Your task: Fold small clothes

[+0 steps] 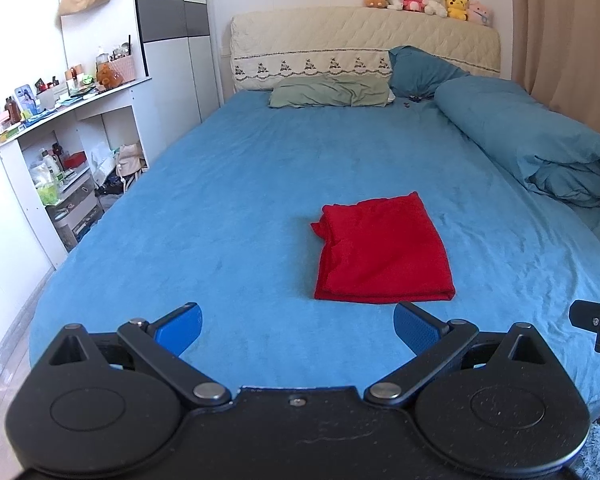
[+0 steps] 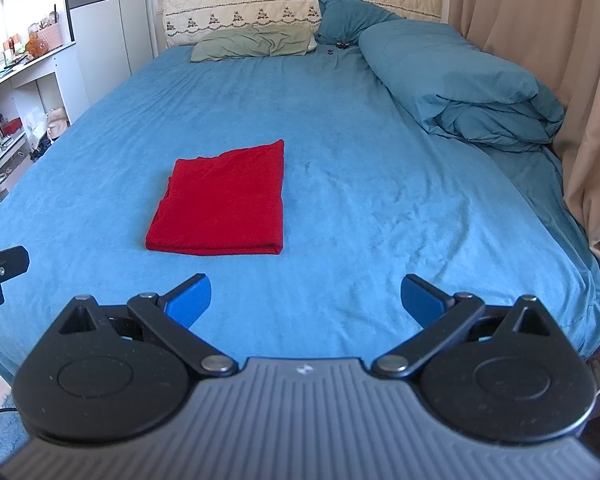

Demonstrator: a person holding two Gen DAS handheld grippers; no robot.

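Nearest the lens, the left gripper (image 1: 298, 326) and right gripper (image 2: 306, 300) are held wide apart and empty. A folded red garment (image 1: 384, 250) lies on the bed (image 1: 220, 200), at 1 o'clock from the left gripper. If only the top layer is pinched, the fold may be pulled open.

No legible text, numbers or brand names were found in either view. The only mark observed was a small pale emblem (image 2: 300, 369) on the ribbed grey body of the right claw (image 2: 306, 300); its form could not be read as lettering. Containers on the shelves (image 1: 48, 168) were too small and blurred for any label to be read.
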